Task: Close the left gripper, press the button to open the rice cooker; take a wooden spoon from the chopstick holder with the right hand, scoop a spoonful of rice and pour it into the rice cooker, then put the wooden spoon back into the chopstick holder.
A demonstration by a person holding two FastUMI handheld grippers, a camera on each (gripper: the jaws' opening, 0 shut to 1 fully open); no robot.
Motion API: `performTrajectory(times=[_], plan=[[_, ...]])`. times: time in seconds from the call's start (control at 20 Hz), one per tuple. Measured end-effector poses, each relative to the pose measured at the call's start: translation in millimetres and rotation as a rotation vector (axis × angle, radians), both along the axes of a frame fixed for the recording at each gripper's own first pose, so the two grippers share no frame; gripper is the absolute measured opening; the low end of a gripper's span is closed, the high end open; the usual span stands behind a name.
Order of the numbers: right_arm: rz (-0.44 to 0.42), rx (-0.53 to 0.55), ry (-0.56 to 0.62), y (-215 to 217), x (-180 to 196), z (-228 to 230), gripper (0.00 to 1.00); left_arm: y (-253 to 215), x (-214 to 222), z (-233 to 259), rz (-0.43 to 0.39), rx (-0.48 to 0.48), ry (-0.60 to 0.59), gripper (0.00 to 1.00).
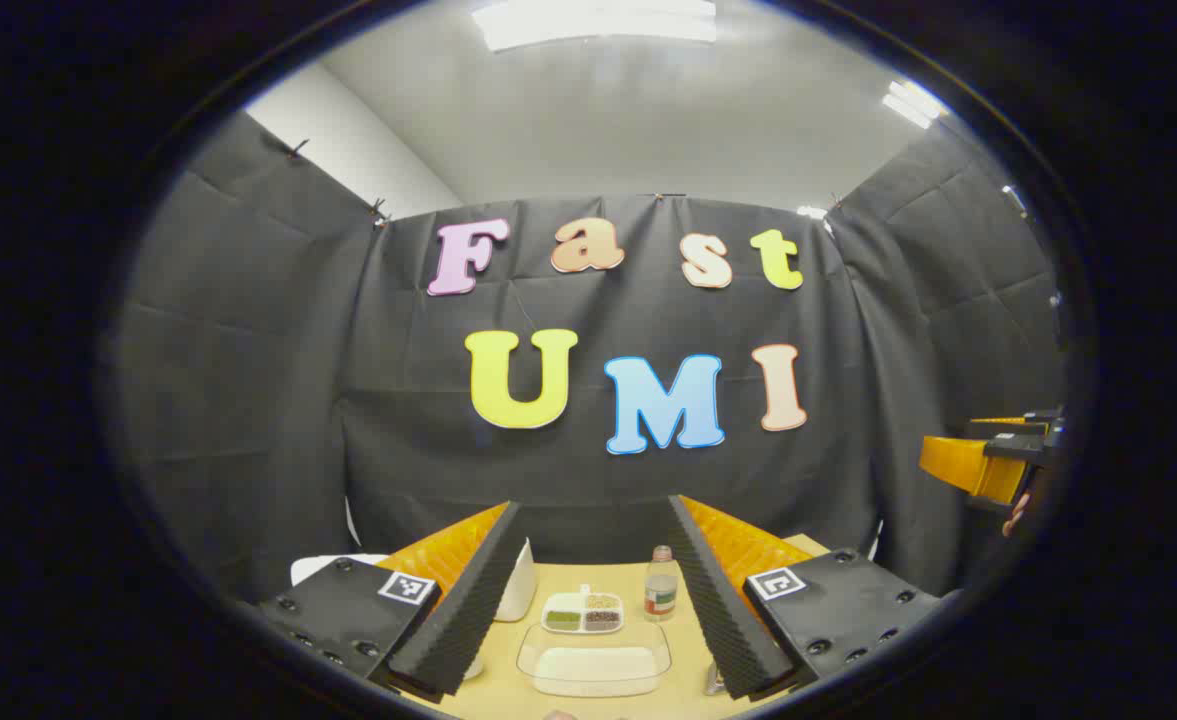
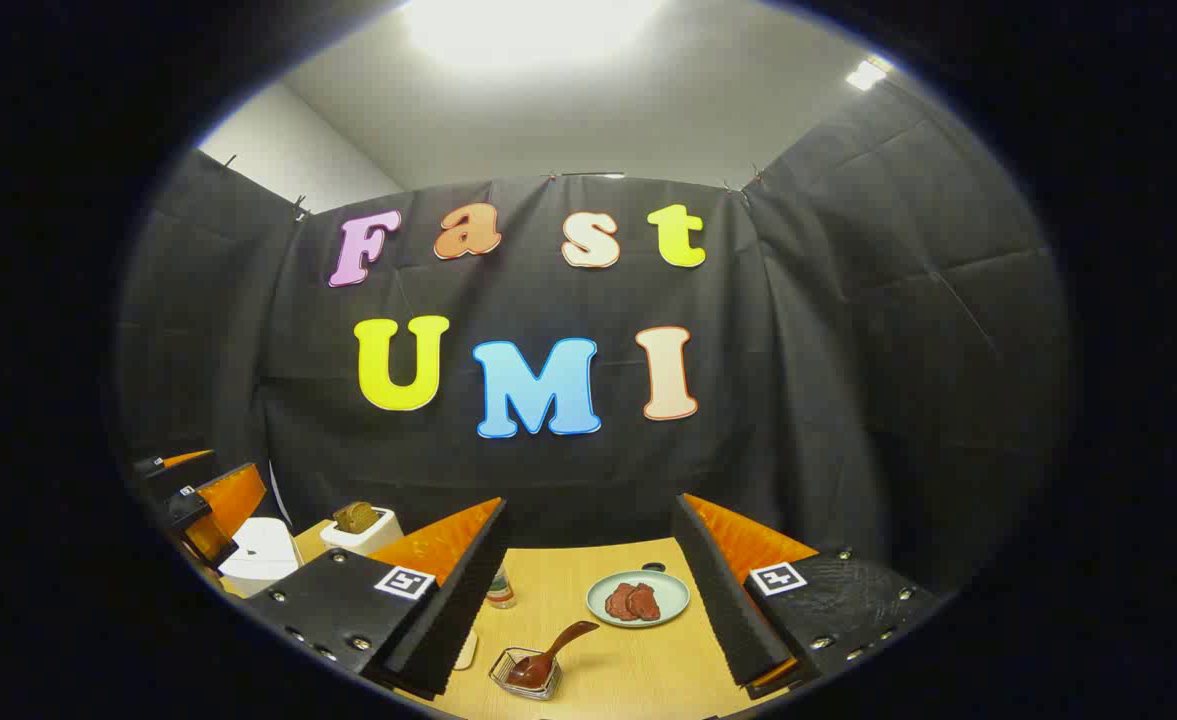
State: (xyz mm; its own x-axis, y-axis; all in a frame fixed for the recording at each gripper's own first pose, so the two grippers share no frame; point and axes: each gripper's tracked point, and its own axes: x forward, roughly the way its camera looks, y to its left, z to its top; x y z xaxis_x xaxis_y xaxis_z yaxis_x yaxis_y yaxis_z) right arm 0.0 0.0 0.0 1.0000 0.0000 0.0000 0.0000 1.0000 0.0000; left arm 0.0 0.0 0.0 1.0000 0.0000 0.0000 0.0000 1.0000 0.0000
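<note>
My left gripper (image 1: 593, 505) is open and holds nothing. Past its fingers a clear tub of white rice (image 1: 593, 662) lies on the wooden table (image 1: 508, 690). A white appliance (image 1: 520, 588) is partly hidden behind the left finger. My right gripper (image 2: 591, 500) is open too, with nothing between its fingers. Below it a brown wooden spoon (image 2: 556, 648) leans in a small glass holder (image 2: 523, 675). The white rice cooker (image 2: 261, 553) stands at the far left with its lid down, and the left gripper (image 2: 193, 490) hovers beside it.
A divided dish of grains (image 1: 582, 612) and a small bottle (image 1: 660, 583) stand behind the rice tub. In the right gripper view a plate of red meat (image 2: 638, 598), a bottle (image 2: 500, 590) and a toaster with bread (image 2: 360, 528) stand on the table (image 2: 628, 680). The right gripper (image 1: 988, 460) hangs at the far right.
</note>
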Motion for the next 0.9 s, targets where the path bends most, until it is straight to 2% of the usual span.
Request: performTrajectory(times=[0.2,0.45,0.8,0.85,0.9], plan=[[0.013,0.001,0.016,7,-2,-5,0.99,-1,-5,-3,-0.003,0.005,0.002,0.95],[0.029,0.007,0.018,13,-4,-7,0.99,3,-7,-8,0.002,-0.001,0.023,0.98],[0.020,0.008,0.016,11,-6,-11,0.99,21,-4,-10,0.043,-0.029,0.020,0.95],[0.020,0.012,0.018,11,-7,-13,0.99,22,-2,-14,0.043,-0.031,0.027,0.98],[0.020,0.017,0.017,11,-7,-12,0.99,23,-1,-16,0.041,-0.033,0.030,0.95]])
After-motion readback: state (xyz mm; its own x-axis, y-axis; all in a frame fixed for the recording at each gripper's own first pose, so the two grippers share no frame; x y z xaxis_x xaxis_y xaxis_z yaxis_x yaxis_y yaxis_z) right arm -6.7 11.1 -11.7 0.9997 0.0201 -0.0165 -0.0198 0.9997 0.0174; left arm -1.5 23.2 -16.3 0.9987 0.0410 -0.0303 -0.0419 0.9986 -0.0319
